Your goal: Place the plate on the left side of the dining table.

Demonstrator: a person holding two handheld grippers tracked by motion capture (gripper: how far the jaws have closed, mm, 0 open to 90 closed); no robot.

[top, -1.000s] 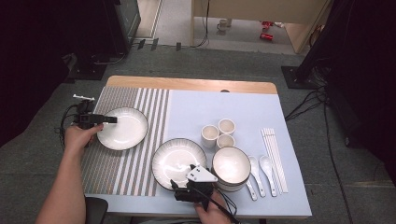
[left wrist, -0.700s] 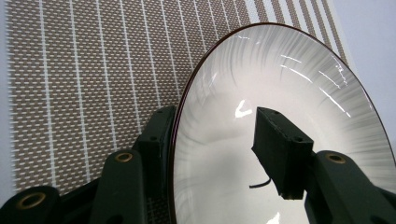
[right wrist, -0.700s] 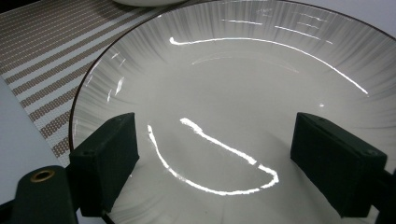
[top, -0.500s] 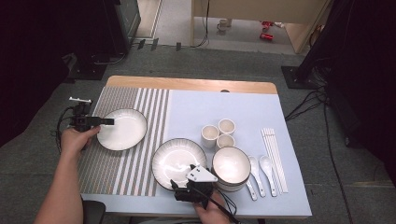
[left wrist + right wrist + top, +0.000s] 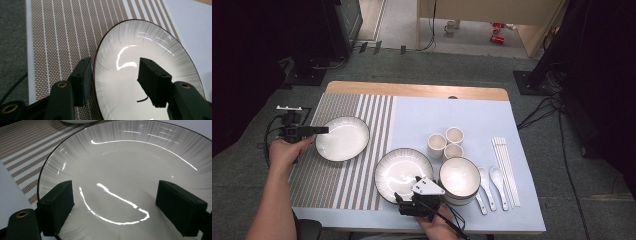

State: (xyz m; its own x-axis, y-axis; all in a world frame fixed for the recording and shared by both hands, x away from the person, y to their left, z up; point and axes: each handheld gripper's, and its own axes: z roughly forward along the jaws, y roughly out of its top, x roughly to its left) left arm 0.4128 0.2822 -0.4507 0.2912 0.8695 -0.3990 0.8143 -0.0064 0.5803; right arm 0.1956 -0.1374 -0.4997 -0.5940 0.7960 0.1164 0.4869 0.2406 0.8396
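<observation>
Item: left plate (image 5: 342, 138), white glazed, dark-rimmed, flat on striped placemat (image 5: 337, 175); near edge straddled by left gripper (image 5: 113, 75).
Left gripper state: jaws partly parted, just been opening; rim between them, one pad outside over the mat, one over the bowl of the plate; neither pad pressing, nothing held.
Item: second plate (image 5: 404, 174), same make, directly ahead of right gripper (image 5: 113, 202). Right gripper state: jaws spread wide above the glaze, gripping nothing.
Handling, judged: rigid ceramic, moderately heavy, glossy and likely slippery, liable to chip or break if dropped. Best hold at the rim, one pad under the lip and one on the inner slope, squeezed firmly; lift level.
Edges: table edge and floor close behind the left gripper; mat border just to its outer side.
Open room: bare mat beyond and beside the left plate; plain blue cloth (image 5: 452, 115) farther on. Crowded to the far side of the right gripper: large bowl (image 5: 460, 176), three cups (image 5: 446, 144), spoons (image 5: 491, 181), chopsticks (image 5: 506, 170).
</observation>
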